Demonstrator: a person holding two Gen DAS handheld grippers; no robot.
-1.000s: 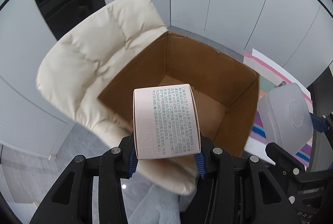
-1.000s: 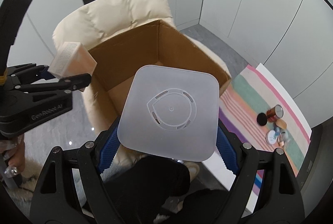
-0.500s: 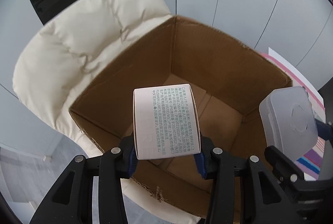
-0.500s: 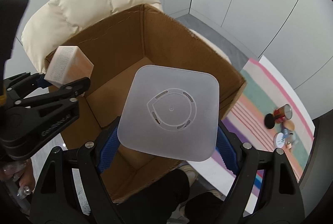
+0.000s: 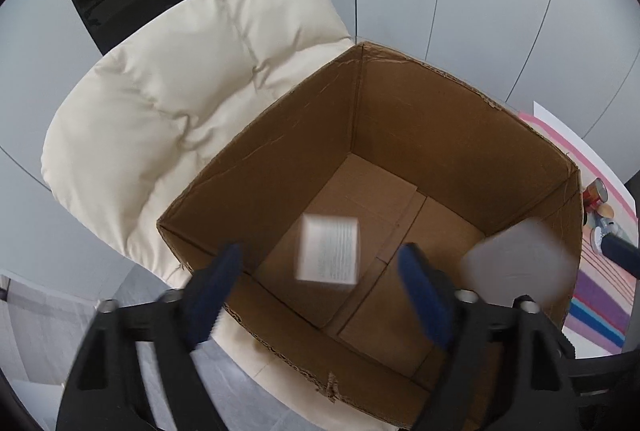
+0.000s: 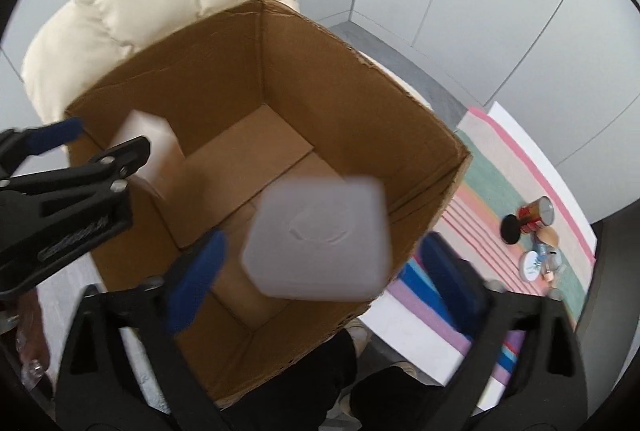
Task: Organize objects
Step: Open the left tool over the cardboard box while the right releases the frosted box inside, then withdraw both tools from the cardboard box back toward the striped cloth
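Observation:
An open cardboard box [image 5: 452, 103] [image 6: 360, 67] sits on a cream padded chair. My left gripper [image 5: 324, 283] is open above the box; a small pink carton with printed text [image 5: 329, 255] is blurred in mid-air below it, inside the box. It also shows in the right wrist view [image 6: 154, 147]. My right gripper [image 6: 320, 267] is open; a translucent white square container [image 6: 320, 239] is blurred, falling free between its blue pads over the box's near right part. It also shows in the left wrist view [image 5: 520, 263].
The cream chair [image 5: 180, 91] surrounds the box on the left and back. A striped mat [image 6: 500, 191] on the floor at right holds a red can [image 6: 538, 215], a black disc [image 6: 510, 229] and several small items. White wall panels stand behind.
Both grippers have opened and let go. The pink carton and the translucent container have left the jaws and are dropping into the box. Both grippers moved closer over the box.

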